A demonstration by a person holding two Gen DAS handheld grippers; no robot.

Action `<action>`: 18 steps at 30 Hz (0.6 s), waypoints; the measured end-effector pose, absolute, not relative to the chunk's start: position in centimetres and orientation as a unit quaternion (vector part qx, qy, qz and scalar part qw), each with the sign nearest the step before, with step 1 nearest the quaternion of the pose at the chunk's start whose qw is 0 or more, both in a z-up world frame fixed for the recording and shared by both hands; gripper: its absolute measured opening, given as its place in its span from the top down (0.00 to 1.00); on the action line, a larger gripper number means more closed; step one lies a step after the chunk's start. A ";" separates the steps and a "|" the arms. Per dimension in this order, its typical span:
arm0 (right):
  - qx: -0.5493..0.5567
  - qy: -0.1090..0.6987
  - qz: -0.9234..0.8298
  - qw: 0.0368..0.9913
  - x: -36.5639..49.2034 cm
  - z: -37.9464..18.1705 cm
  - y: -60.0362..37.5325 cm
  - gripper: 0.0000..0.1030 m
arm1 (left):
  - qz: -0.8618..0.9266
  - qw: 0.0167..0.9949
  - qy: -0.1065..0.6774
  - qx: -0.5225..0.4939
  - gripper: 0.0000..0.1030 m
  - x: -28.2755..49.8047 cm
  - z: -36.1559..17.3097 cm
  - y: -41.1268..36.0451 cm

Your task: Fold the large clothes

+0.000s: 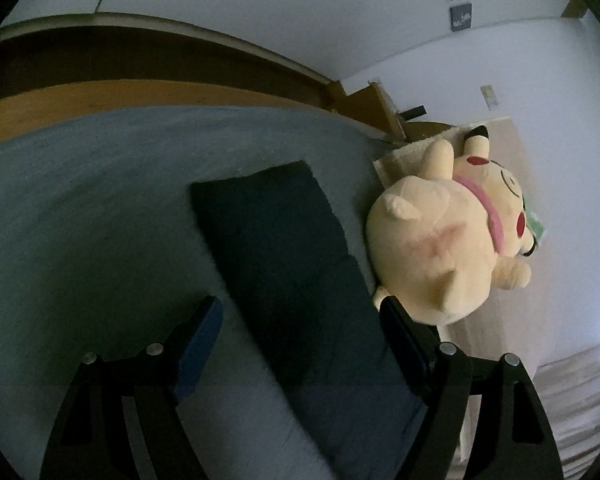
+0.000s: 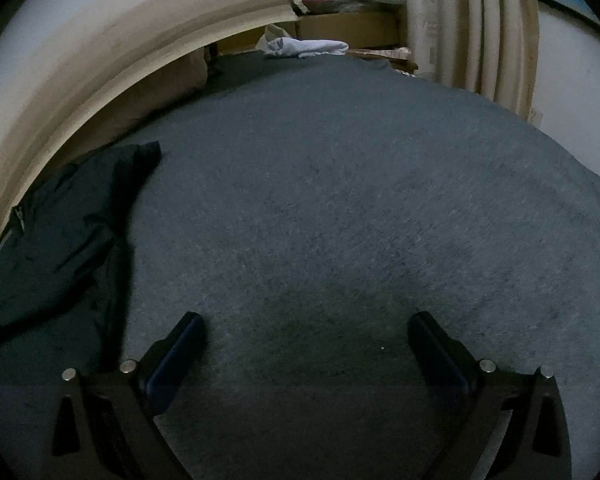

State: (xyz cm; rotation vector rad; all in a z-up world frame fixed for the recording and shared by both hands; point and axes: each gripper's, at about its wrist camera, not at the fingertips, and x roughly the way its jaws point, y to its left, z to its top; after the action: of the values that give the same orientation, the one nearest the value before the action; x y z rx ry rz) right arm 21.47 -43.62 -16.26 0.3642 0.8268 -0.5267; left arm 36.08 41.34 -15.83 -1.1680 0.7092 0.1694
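folded garment (image 1: 284, 264): soft, floppy, lying centre frame; grab an edge
left gripper (image 1: 300, 320): hanging spread, empty
right gripper (image 2: 306, 332): gaping wide, empty

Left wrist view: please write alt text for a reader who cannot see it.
The open left tongs hover empty over a folded dark garment lying flat on a grey-blue bed cover. A cream plush toy lies right beside the garment, against a white wall.
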 end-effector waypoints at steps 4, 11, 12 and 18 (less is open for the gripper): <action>0.178 0.392 -0.249 0.867 19.8 -16.0 -43.8 0.00 | 0.073 0.781 0.330 -0.526 0.22 37.5 -15.9 41.3; 0.178 0.392 -0.250 0.867 20.1 -16.2 -43.6 0.00 | 0.129 0.799 0.372 -0.455 0.88 38.5 -16.2 41.2; 0.178 0.392 -0.249 0.867 20.1 -16.2 -43.6 0.00 | 0.133 0.807 0.373 -0.439 0.91 38.3 -15.5 40.8; 0.179 0.392 -0.249 0.868 20.3 -16.1 -43.5 0.00 | 0.143 0.865 0.341 -0.339 0.94 36.7 -8.5 37.6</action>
State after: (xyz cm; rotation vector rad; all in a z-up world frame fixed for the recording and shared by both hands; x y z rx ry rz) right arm 20.28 -43.47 -16.11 0.3745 0.8198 -0.5213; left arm 36.68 37.62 -8.53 -0.7103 0.7150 0.2986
